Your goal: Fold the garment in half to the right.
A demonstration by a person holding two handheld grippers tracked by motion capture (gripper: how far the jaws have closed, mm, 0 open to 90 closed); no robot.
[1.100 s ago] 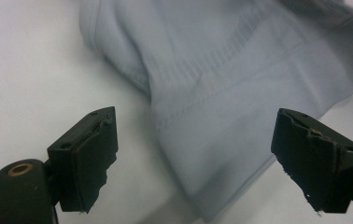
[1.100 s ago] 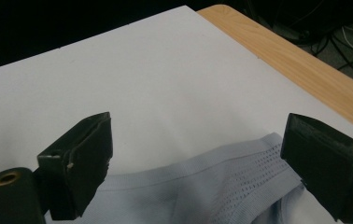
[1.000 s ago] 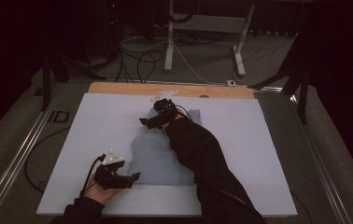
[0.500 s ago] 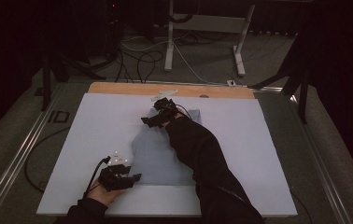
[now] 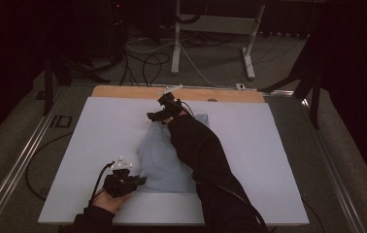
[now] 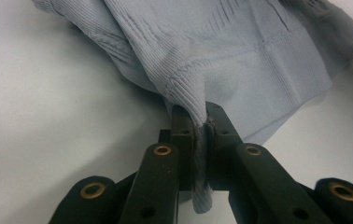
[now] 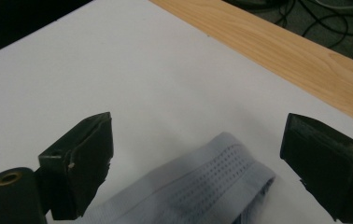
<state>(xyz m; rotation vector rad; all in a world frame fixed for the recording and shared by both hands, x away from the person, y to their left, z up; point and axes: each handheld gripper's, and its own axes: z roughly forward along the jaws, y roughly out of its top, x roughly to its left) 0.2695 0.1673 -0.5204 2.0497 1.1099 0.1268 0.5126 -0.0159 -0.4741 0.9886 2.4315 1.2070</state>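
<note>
Left hand-held gripper pinching garment

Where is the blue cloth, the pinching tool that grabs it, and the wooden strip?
light blue garment (image 6: 240, 51), left gripper view, on its ribbed fabric.
left gripper (image 6: 201, 133), left gripper view, where its fingers pinch the garment's hem.
wooden strip (image 7: 277, 46), right gripper view, on its bare top face.

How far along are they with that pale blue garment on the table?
Early on. Done: the left gripper has just closed its jaws on a fold of the garment at its near edge. In hand: the right gripper, jaws open, hovers over the garment's far strap end. Left: gripping that end and whatever handling follows; the garment lies rumpled.
</note>
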